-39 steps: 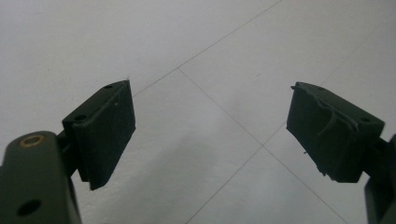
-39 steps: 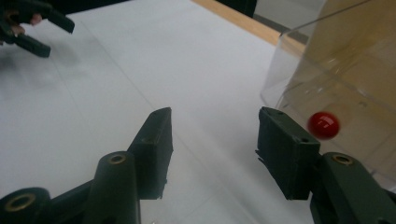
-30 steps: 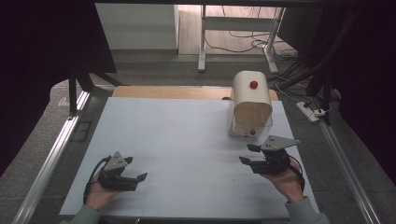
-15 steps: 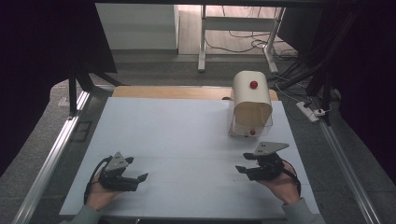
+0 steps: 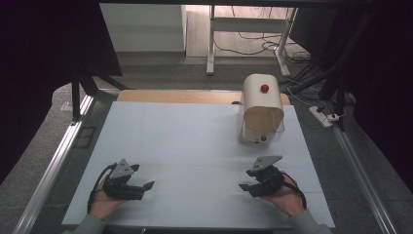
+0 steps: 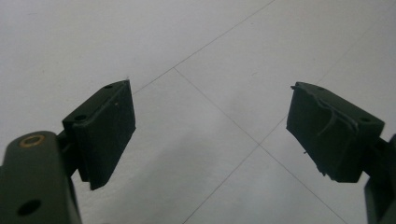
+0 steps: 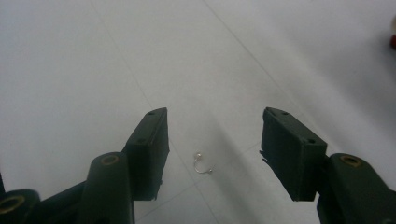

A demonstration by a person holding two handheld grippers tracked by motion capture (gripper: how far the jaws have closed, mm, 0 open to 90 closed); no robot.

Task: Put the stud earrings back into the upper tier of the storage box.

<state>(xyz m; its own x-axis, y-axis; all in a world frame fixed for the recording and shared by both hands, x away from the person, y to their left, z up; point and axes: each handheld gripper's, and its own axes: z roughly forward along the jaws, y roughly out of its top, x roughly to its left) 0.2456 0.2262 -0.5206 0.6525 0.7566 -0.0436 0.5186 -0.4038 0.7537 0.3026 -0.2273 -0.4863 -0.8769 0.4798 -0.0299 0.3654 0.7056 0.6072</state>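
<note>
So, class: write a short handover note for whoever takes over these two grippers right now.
Left gripper: open, empty, low over the white table at its near left.
Right gripper: open, empty, its jaws either side of a small earring lying on the table between them, not gripped.
Cream box with red knobs: far right of the table, untouched.
Done: right gripper lined up on the earring.
Left: probably close on it and lift.

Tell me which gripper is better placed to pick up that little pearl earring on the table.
Right. The right gripper has the pearl earring lying between its open jaws, close below. The left gripper sees only bare table.
</note>
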